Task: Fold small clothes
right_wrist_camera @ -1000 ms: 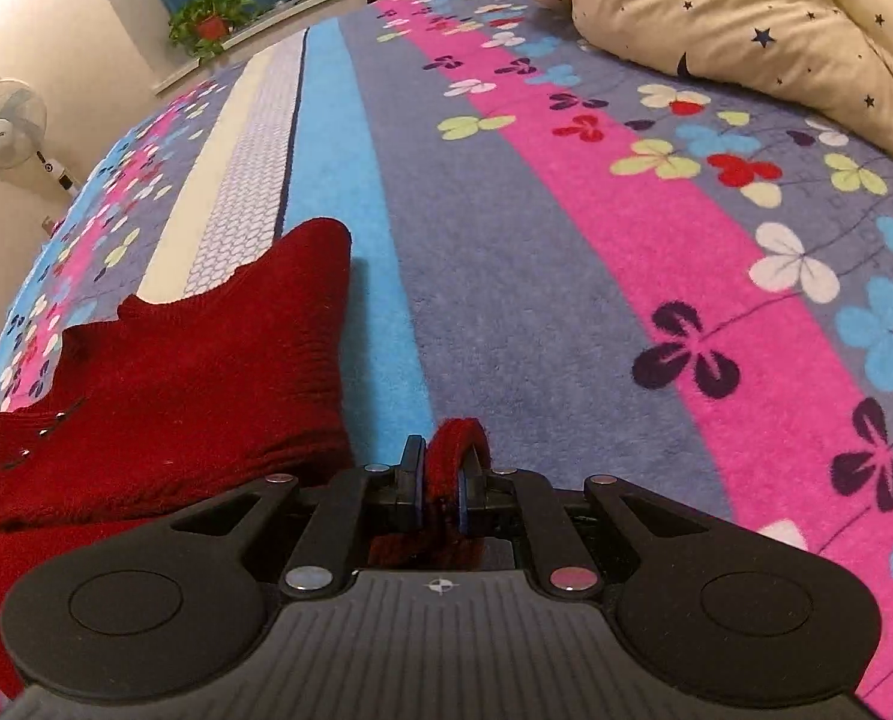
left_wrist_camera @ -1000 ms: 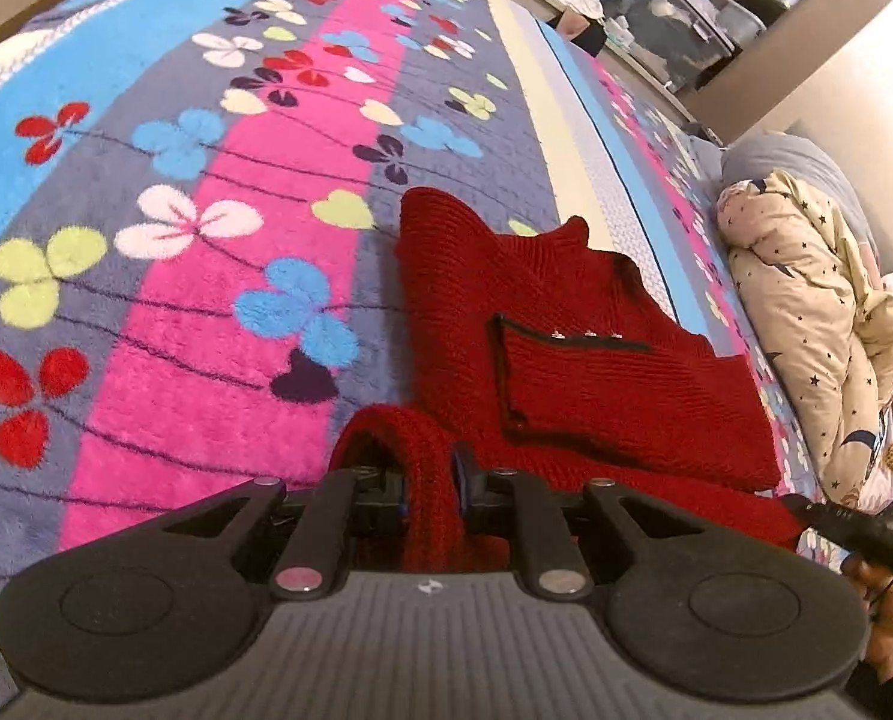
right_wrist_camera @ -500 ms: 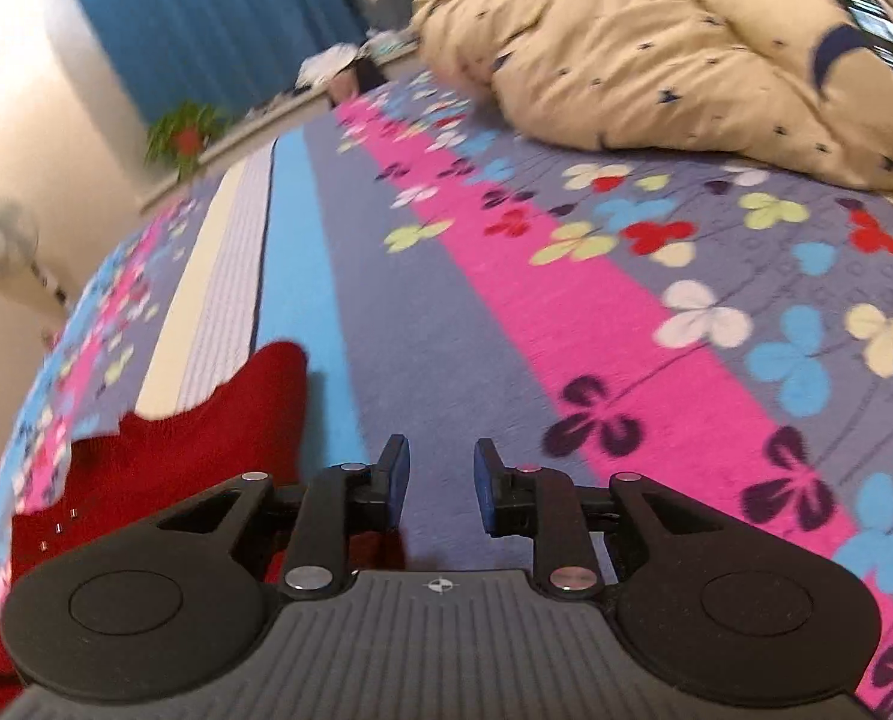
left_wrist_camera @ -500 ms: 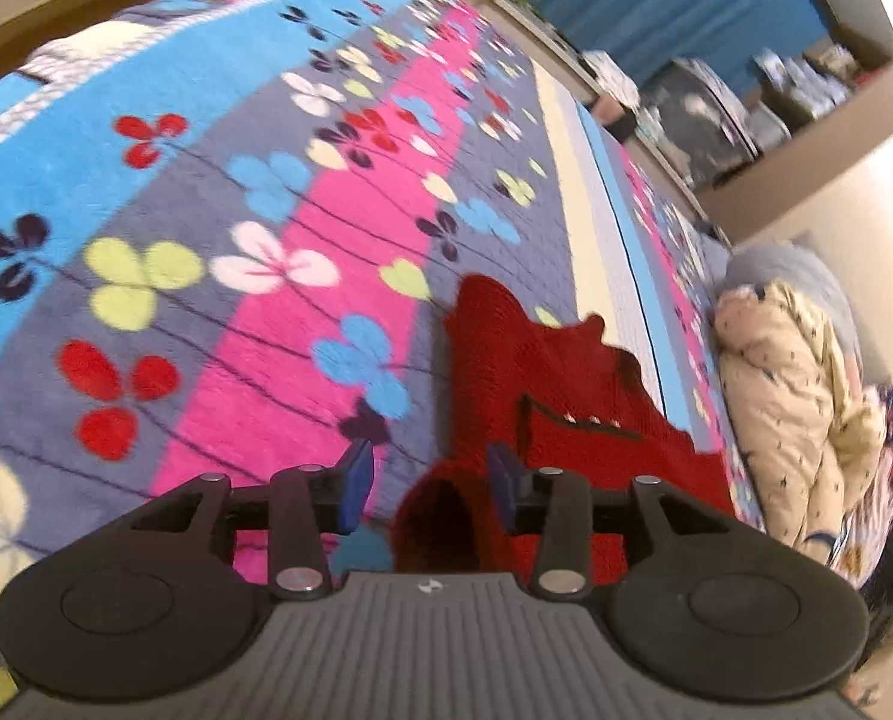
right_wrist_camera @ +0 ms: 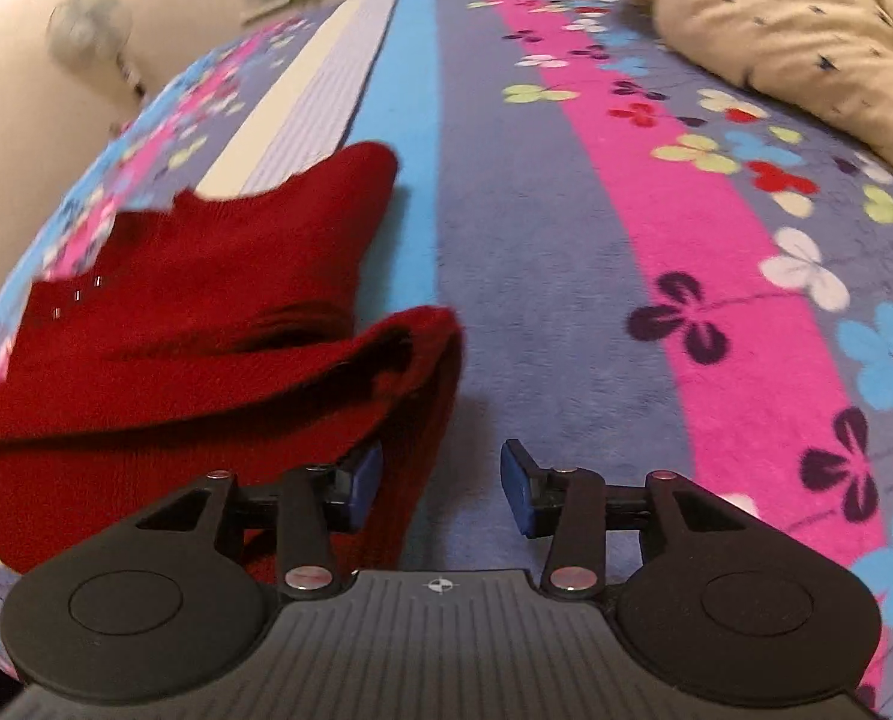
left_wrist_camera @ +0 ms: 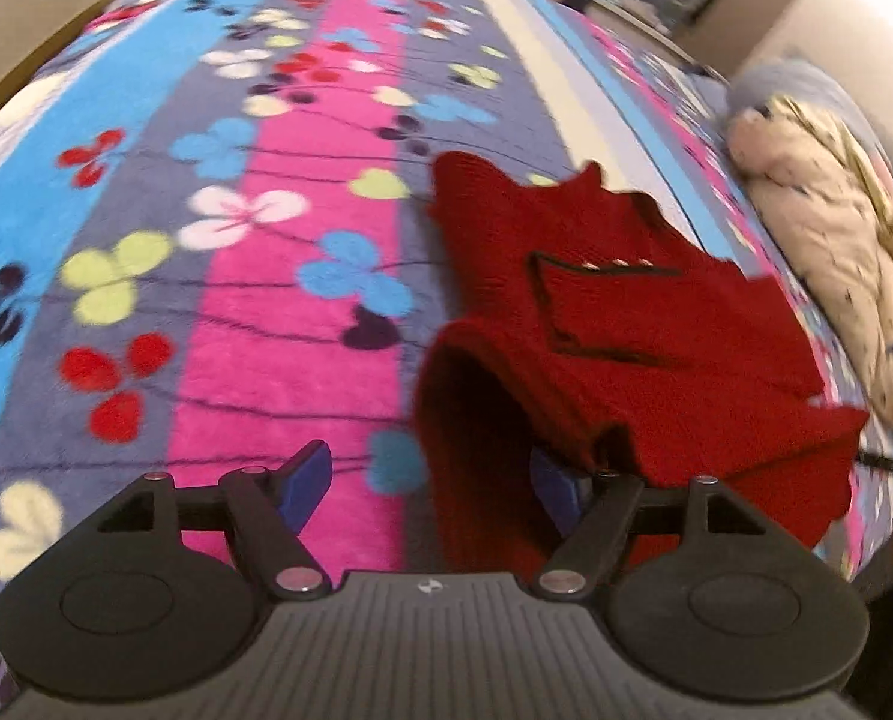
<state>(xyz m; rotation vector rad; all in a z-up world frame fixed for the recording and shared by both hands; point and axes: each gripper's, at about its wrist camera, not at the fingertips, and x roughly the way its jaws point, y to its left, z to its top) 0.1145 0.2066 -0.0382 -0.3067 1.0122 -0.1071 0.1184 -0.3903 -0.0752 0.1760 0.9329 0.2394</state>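
Left tool [left_wrist_camera: 431, 474] stands wide open over the flowered bedspread [left_wrist_camera: 218, 276], a fold of the red knit sweater [left_wrist_camera: 614, 324] draped between its jaws. Right tool [right_wrist_camera: 440, 480] is likewise spread apart, the sweater's edge [right_wrist_camera: 206, 360] lying across its left finger. A star-print duvet [right_wrist_camera: 776, 30] lies bunched beyond.

L gripper [left_wrist_camera: 431, 480] fingers spread wide, R gripper [right_wrist_camera: 440, 489] fingers spread wide, both low, level

The red sweater [left_wrist_camera: 626, 324] was a coarse ribbed knit. Beneath it, the flowered blanket [left_wrist_camera: 278, 360] looked plush and fuzzy. The left hand-held gripper [left_wrist_camera: 431, 480] was matt black plastic, its base ridged.
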